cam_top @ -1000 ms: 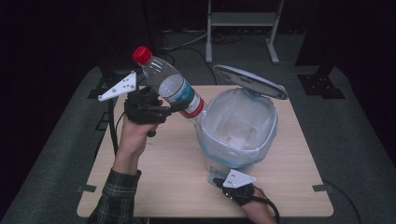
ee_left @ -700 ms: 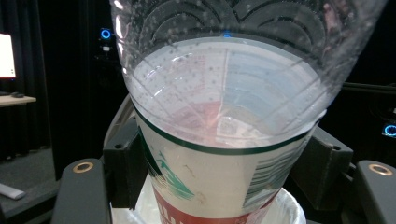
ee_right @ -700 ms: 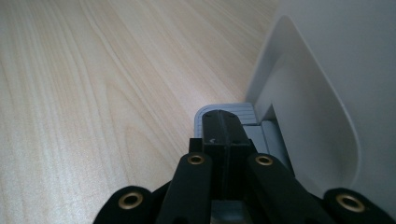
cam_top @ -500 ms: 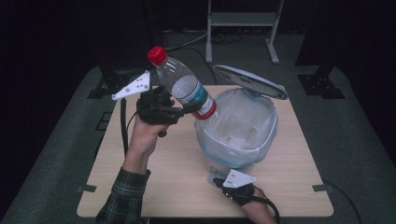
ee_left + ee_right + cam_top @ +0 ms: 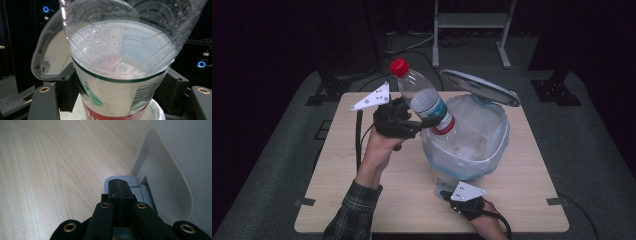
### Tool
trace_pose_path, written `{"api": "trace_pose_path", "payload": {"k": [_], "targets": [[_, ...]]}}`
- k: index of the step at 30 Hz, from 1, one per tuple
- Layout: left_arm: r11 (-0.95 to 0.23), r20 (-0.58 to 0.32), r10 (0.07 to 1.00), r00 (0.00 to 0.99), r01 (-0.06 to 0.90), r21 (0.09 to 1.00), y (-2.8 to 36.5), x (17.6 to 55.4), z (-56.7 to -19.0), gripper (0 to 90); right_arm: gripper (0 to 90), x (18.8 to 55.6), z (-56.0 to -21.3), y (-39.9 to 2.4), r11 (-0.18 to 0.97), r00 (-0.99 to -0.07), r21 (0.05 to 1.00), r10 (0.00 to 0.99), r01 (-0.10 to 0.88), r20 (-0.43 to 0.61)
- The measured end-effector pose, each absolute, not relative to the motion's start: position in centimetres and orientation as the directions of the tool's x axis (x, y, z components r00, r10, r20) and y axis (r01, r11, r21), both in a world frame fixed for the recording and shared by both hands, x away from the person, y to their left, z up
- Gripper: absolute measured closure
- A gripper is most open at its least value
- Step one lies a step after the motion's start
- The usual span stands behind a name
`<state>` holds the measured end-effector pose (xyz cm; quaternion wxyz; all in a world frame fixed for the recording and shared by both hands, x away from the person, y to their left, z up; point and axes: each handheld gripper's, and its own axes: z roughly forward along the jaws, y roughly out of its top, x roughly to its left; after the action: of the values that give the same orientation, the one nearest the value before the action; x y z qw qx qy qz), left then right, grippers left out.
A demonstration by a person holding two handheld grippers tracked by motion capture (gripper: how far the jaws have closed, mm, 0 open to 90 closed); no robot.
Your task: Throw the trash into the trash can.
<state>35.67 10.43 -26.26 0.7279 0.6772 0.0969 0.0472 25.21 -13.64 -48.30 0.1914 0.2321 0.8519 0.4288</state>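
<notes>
A clear plastic bottle (image 5: pixel 427 102) with a red cap and a red-and-white label hangs tilted, cap up and to the left, base over the left rim of a white pedal bin (image 5: pixel 492 150). My left gripper (image 5: pixel 424 122) is shut on the bottle's lower body. In the left gripper view the bottle (image 5: pixel 117 75) sits between both jaws, with the bin's raised grey lid (image 5: pixel 50 55) behind it. My right gripper (image 5: pixel 447 192) is shut at the bin's near foot. Its closed tips (image 5: pixel 120 187) rest on the grey pedal (image 5: pixel 120 178).
The bin holds a thin plastic liner (image 5: pixel 472 135), and its lid (image 5: pixel 479 86) stands open at the back. The wooden table (image 5: pixel 532 200) has bare room left and right of the bin. Dark floor and a metal stand (image 5: pixel 467 20) lie beyond the table.
My left gripper has carried the bottle to the right and slightly down, from over the table's left part to the bin's rim. The right gripper has stayed on the pedal.
</notes>
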Motion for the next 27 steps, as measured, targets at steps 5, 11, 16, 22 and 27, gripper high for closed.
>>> {"api": "trace_pose_path", "payload": {"k": [5, 11, 16, 22, 27], "targets": [[0.062, -0.092, 0.192, 0.977, 0.082, 0.995, 9.7, 36.1, -27.4, 28.4, 90.0, 25.2, -48.3, -13.6, 0.526, -0.820, 0.820, 0.558, 0.227, -0.131], [0.052, -0.100, 0.191, 0.977, 0.092, 0.994, 9.1, 36.4, -28.6, 28.4, 90.0, 25.3, -48.3, -13.7, 0.527, -0.821, 0.821, 0.554, 0.218, -0.137], [0.038, -0.105, 0.187, 0.977, 0.099, 0.994, 8.7, 36.5, -29.4, 28.3, 90.0, 25.3, -48.3, -13.7, 0.528, -0.821, 0.821, 0.554, 0.218, -0.139], [0.035, -0.111, 0.181, 0.977, 0.107, 0.994, 8.4, 36.7, -30.1, 28.2, 90.0, 25.2, -48.3, -13.6, 0.525, -0.820, 0.821, 0.557, 0.223, -0.133], [0.025, -0.111, 0.183, 0.977, 0.108, 0.994, 8.3, 36.7, -30.6, 27.6, 90.0, 25.3, -48.3, -13.7, 0.527, -0.821, 0.821, 0.554, 0.218, -0.137]]}}
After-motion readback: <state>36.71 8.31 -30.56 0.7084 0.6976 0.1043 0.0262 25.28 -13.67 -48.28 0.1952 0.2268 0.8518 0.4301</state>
